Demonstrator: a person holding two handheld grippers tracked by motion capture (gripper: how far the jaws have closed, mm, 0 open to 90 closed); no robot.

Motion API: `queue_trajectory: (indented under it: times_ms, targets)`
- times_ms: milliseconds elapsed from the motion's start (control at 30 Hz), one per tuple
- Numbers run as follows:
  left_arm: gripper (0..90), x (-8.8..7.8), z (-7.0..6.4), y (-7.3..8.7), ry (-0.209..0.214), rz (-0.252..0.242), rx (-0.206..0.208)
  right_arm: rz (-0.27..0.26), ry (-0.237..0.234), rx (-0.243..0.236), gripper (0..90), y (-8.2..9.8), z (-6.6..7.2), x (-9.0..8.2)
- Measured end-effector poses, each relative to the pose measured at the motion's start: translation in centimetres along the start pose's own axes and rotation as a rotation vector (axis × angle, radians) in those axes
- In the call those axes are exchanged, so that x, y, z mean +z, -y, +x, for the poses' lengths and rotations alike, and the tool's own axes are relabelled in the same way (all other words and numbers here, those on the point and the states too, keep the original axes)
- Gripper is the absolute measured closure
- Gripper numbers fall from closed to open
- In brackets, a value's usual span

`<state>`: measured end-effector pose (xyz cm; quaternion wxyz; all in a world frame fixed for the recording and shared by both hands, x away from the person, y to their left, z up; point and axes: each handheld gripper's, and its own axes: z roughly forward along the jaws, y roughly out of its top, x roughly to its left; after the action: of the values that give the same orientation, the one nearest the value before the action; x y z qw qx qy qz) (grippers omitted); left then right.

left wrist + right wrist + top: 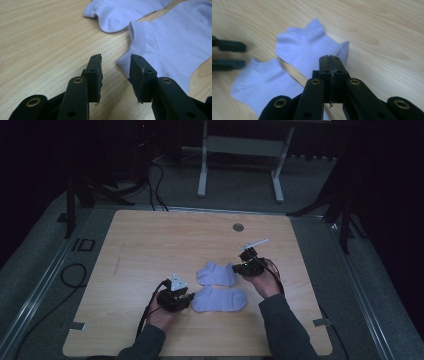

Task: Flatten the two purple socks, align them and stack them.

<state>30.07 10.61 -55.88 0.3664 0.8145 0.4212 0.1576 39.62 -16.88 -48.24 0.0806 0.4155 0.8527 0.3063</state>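
Note:
Two pale lilac ankle socks lie side by side on the wooden table (150, 245). The near sock (220, 299) has its cuff toward my left gripper (189, 299). That gripper is open, low over the table, and the cuff corner (125, 62) lies just in front of its right jaw. My left gripper (116, 60) has bare wood between its jaws. The far sock (216, 273) lies flat with its right end under my right gripper (236, 268). In its own view the right gripper (329, 60) is shut, pads pressed together, above the far sock (304, 50). I see no cloth between the pads.
A round metal grommet (238, 227) sits in the table's far right part. Black cables (75, 275) lie on the grey floor to the left. A white desk frame (240, 165) and black stand legs (345, 220) stand beyond the table.

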Motion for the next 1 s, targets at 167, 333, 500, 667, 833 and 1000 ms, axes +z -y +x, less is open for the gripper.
queue_trajectory:
  times_ms: [167, 333, 500, 667, 833, 1000]
  targets:
    - [62.6, 0.0, 0.0, 0.0, 0.002, -0.003, -0.005, 0.018, 0.04, 0.036, 89.3, 1.1, -1.6, -0.1]
    - [62.6, -0.1, 0.1, 0.0, 0.001, -0.005, -0.009, 0.033, 0.089, 0.059, 89.3, 1.8, -2.8, -0.3]
    - [62.6, -0.1, 0.2, 0.0, -0.001, -0.003, -0.01, 0.076, 0.227, 0.036, 87.3, 2.0, -3.5, -0.6]
    - [62.6, 0.0, 0.1, 0.0, 0.0, -0.001, -0.008, 0.106, 0.316, -0.028, 72.2, 1.6, -3.2, -1.0]
    - [62.6, -0.1, 0.2, 0.0, -0.001, -0.001, -0.007, 0.101, 0.174, -0.173, 67.3, 0.5, -1.6, -1.0]
    - [62.6, -0.2, 0.2, 0.0, -0.002, -0.006, -0.009, 0.131, 0.119, -0.286, 65.6, -0.6, 0.3, -0.2]
